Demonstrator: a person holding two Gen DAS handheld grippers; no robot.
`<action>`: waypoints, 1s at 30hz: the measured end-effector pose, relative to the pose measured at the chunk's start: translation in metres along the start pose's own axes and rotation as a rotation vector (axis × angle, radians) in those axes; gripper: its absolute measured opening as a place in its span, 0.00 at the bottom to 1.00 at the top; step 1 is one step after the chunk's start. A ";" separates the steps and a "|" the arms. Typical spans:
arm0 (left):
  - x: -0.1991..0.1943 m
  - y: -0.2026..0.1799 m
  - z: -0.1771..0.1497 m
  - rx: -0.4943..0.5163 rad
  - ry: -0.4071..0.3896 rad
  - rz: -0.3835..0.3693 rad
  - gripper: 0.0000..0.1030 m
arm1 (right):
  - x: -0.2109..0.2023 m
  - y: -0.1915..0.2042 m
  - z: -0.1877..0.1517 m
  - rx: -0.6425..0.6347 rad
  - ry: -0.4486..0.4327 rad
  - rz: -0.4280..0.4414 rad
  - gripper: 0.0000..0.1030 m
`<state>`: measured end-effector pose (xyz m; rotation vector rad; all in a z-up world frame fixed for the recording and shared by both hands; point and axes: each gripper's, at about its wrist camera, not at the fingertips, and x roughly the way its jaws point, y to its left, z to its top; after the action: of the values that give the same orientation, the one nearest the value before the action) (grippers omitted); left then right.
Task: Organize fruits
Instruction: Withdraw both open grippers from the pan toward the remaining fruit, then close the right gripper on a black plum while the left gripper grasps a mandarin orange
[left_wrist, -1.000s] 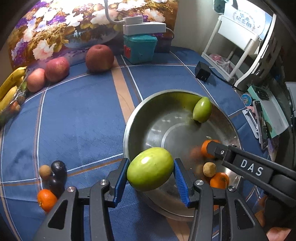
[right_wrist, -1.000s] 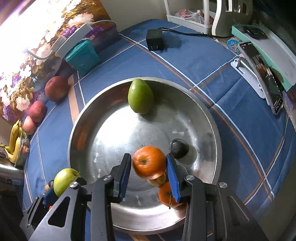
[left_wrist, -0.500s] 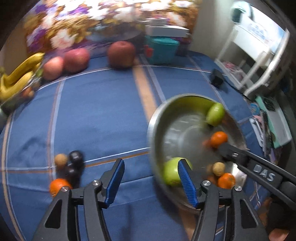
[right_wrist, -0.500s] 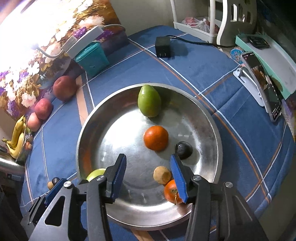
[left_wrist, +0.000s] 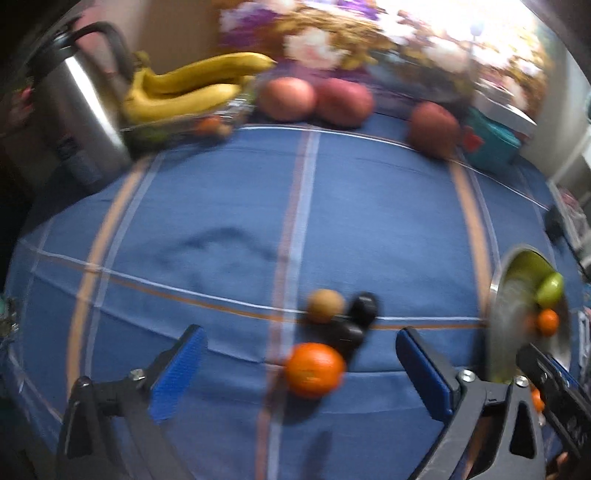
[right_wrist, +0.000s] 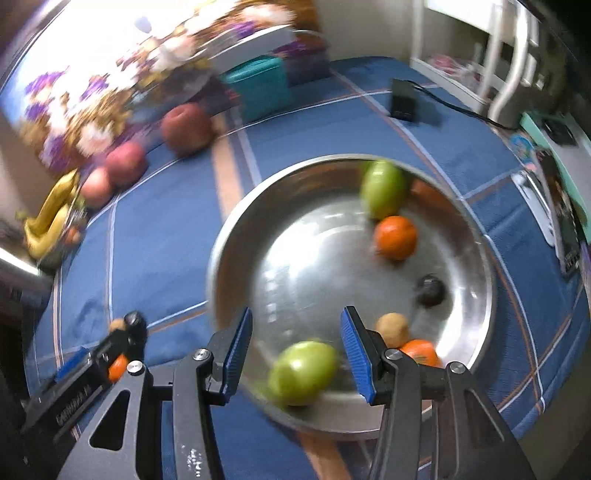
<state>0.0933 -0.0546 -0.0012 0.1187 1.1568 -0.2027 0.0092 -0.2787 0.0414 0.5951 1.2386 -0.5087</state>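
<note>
Blue cloth (left_wrist: 221, 206) with orange and pale stripes is covering the table, lying slightly rumpled. A flowered backdrop (right_wrist: 92, 99) is standing along the far edge, glaring white where strong light is hitting it. Beige wall (left_wrist: 177, 37) is showing behind it. A steel kettle (left_wrist: 74, 103) with a dark handle is sitting at the far left corner. A teal box (right_wrist: 258, 86) is resting against the backdrop. A black adapter (right_wrist: 402, 99) is lying on the cloth, its cord trailing right. A white rack (right_wrist: 491, 66) is standing beyond the table.
</note>
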 end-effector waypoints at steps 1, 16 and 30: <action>-0.001 0.007 0.000 -0.011 -0.005 0.013 1.00 | 0.001 0.010 -0.002 -0.029 0.002 0.006 0.63; -0.008 0.060 0.002 -0.108 -0.045 0.060 1.00 | 0.018 0.080 -0.028 -0.224 0.011 0.101 0.97; 0.020 0.087 0.001 -0.203 0.024 0.012 1.00 | 0.041 0.099 -0.028 -0.152 0.060 0.219 0.97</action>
<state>0.1212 0.0286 -0.0205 -0.0515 1.1939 -0.0726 0.0643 -0.1873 0.0095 0.6115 1.2392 -0.2132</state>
